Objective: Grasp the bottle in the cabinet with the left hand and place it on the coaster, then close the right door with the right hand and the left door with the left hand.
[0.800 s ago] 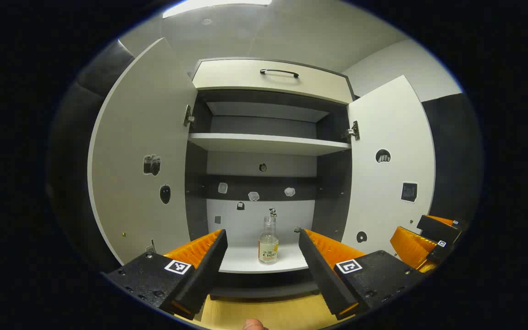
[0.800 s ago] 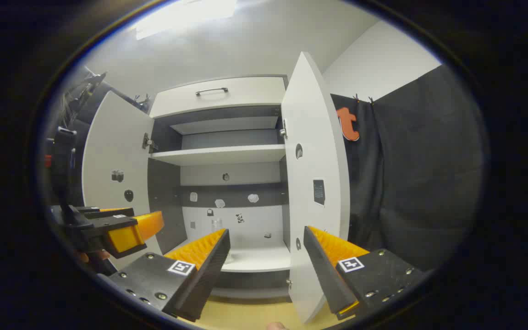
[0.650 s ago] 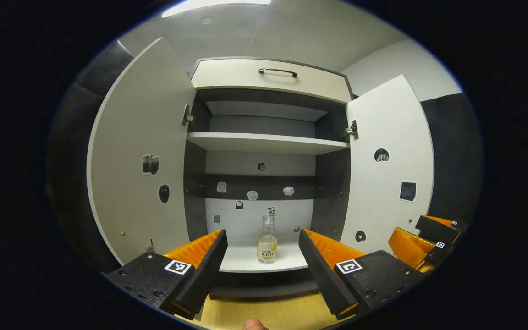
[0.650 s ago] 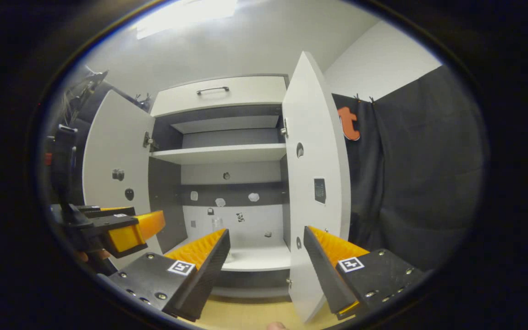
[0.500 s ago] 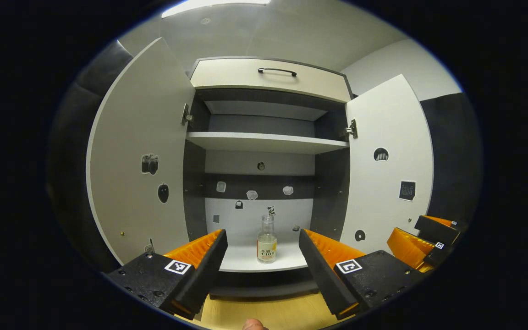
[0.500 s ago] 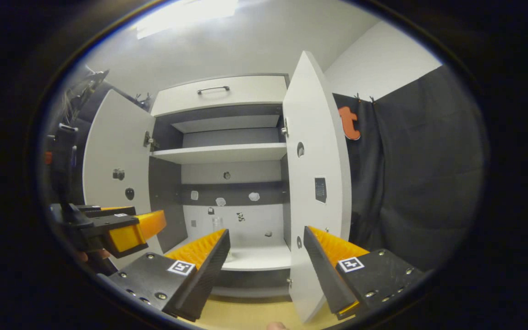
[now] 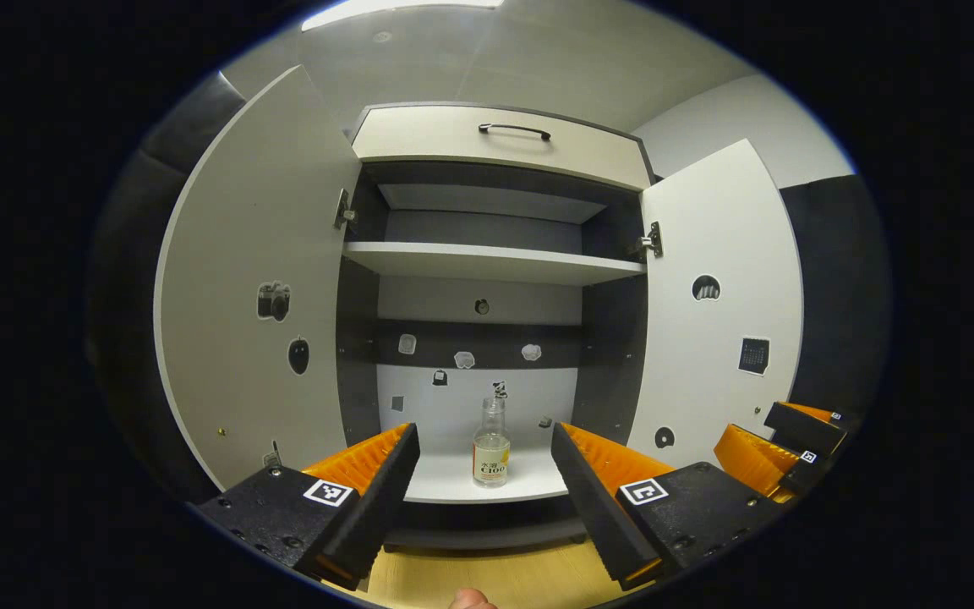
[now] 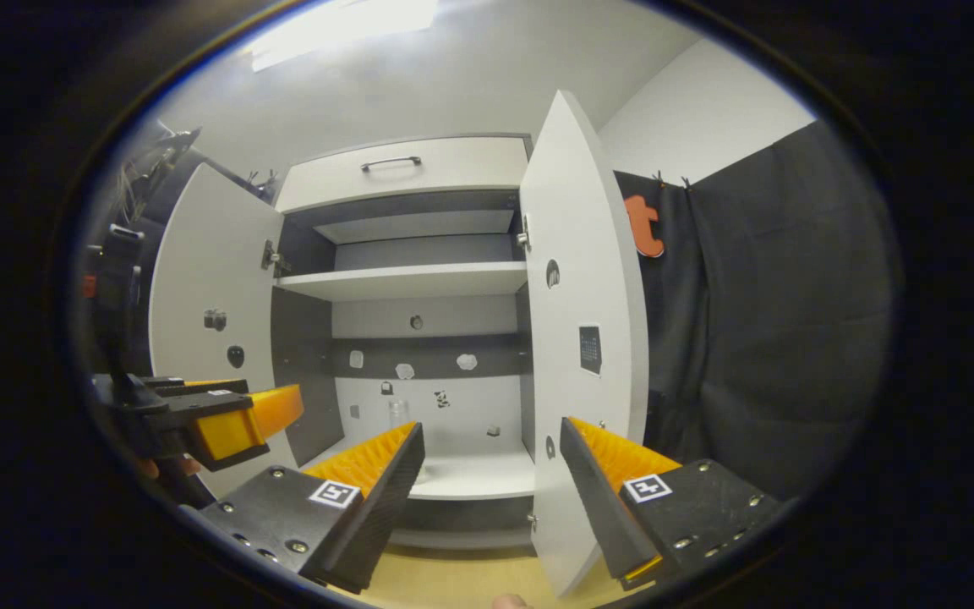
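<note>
bottle (image 7: pixel 491 443): clear glass, cylindrical, upright, neck up, on cabinet (image 7: pixel 487 486) shelf. left gripper (image 7: pixel 481 474), right gripper (image 8: pixel 491 469): ribbed orange fingers spread.

Right gripper (image 8: pixel 487 474) fingers spread; cabinet (image 8: pixel 407 283) doors open; bottle (image 8: pixel 399 413) inside.

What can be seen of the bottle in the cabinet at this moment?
The bottle is small, clear and glass-like, with a narrow neck, no cap that I can make out, and a pale label with an orange patch on its body. It stands upright on the cabinet's white bottom shelf, near the middle. Nothing touches it but the shelf. The left claw is open and short of it, with the bottle framed between its fingers.
</note>
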The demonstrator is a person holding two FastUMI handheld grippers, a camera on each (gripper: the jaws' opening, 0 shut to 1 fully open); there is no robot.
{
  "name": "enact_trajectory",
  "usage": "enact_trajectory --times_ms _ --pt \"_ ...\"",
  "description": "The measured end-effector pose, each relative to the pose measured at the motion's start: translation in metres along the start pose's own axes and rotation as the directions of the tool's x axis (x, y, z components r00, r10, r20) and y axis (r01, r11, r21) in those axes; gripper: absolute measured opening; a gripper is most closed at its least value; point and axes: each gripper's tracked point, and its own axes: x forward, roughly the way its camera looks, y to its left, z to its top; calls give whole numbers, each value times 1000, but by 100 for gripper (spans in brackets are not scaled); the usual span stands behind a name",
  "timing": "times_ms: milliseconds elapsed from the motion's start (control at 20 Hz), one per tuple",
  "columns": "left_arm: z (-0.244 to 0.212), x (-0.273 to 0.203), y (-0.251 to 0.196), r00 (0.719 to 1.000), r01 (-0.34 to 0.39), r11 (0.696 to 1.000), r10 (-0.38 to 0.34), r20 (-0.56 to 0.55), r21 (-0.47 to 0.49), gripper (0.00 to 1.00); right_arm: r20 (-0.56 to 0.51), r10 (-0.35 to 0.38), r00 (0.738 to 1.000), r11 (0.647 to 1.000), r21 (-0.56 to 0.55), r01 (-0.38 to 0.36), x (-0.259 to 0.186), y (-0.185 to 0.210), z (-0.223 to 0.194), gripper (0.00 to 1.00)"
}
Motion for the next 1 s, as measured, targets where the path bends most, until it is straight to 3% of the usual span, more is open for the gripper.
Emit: enact_trajectory --times_ms 200,950,1000 --pt "-1 1 1 1000 1 1000 -1 -5 -4 99 -1 3 1000 1000 1 -3 2 2 -1 94" --pt "-3 11 1 1000 0 1000 0 -5 -11 99 -6 -4 1000 1000 -13 3 13 -1 -4 98" --pt "-2 11 2 1000 0 1000 0 -4 -9 99 -8 -2 1000 1000 -14 2 14 -1 -5 94"
